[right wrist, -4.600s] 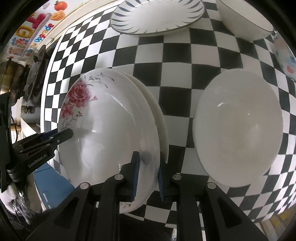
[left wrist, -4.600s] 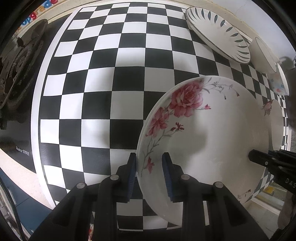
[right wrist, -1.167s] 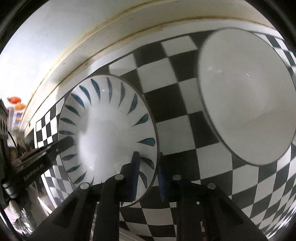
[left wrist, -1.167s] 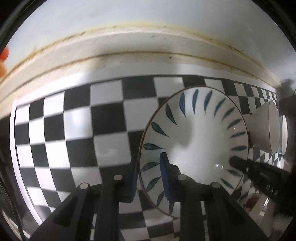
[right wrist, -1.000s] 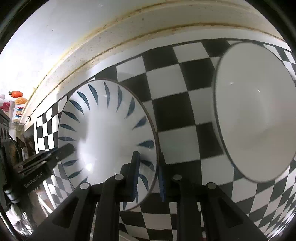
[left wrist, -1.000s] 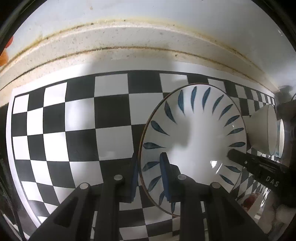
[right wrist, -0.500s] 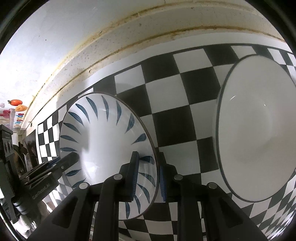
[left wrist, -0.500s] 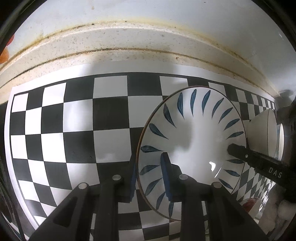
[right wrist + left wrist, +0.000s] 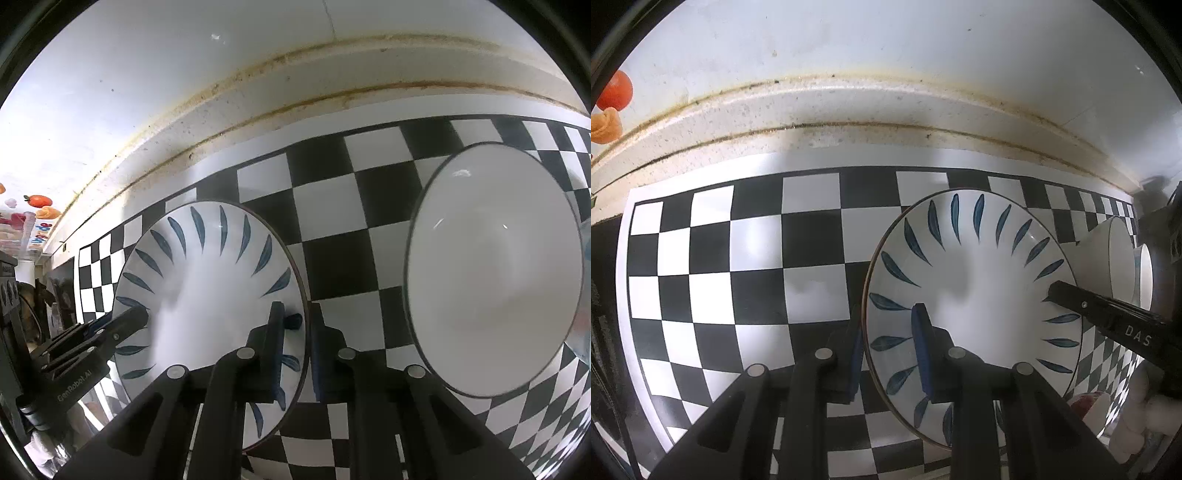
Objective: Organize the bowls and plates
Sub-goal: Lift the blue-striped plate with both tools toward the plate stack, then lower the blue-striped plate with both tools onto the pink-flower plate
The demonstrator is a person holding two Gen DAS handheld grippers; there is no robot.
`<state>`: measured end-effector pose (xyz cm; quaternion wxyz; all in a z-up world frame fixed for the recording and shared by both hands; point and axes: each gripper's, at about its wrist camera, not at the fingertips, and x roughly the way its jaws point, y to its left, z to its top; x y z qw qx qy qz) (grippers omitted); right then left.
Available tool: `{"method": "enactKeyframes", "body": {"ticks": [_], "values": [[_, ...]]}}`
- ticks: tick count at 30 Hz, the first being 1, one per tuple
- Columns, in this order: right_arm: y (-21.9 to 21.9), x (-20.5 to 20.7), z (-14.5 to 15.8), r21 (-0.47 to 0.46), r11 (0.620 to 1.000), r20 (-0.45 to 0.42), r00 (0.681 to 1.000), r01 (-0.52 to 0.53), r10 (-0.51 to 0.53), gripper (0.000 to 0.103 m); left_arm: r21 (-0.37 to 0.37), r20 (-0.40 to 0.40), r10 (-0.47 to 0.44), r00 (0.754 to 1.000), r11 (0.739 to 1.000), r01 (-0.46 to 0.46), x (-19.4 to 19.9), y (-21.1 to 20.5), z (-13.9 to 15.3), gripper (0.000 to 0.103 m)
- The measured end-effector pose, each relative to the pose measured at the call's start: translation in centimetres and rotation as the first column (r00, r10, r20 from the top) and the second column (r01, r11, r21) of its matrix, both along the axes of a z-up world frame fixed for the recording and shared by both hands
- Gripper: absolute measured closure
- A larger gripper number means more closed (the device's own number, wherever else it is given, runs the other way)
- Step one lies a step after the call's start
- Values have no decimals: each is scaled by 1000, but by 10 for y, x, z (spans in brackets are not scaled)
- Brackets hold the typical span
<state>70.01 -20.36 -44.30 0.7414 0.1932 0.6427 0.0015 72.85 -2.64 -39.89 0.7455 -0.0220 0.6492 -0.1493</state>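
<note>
**Status: leaf-pattern plate gripped, sorting incomplete**

On the checkered desk (image 9: 701, 258), the white bowl (image 9: 495, 273) remains unsorted. The leaf-pattern plate (image 9: 975, 291) lies beside it, not yet stacked. Left gripper (image 9: 888, 350): jaws clenched on its rim. Right gripper (image 9: 297, 350): jaws closing on the opposite rim.

Bare checkered mat (image 9: 746, 258) left of the leaf-patterned plate (image 9: 979, 288); white bowl (image 9: 495, 280) close on its right.
</note>
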Motion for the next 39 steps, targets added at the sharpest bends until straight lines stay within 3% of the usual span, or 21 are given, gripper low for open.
{"method": "enactKeyframes", "body": {"ticks": [16,23,39], "values": [[-8,-37,49,24,1000,73,997,-3,1,91,-45,44,10,999,999,-8,-23,15,40,81],[-3,-67,82,33,999,112,994,-15,11,91,-70,80,11,997,998,-6,-50,25,71,81],[30,-154,104,63,997,146,989,-41,32,91,-80,118,10,993,997,0,-132,52,100,81]]}}
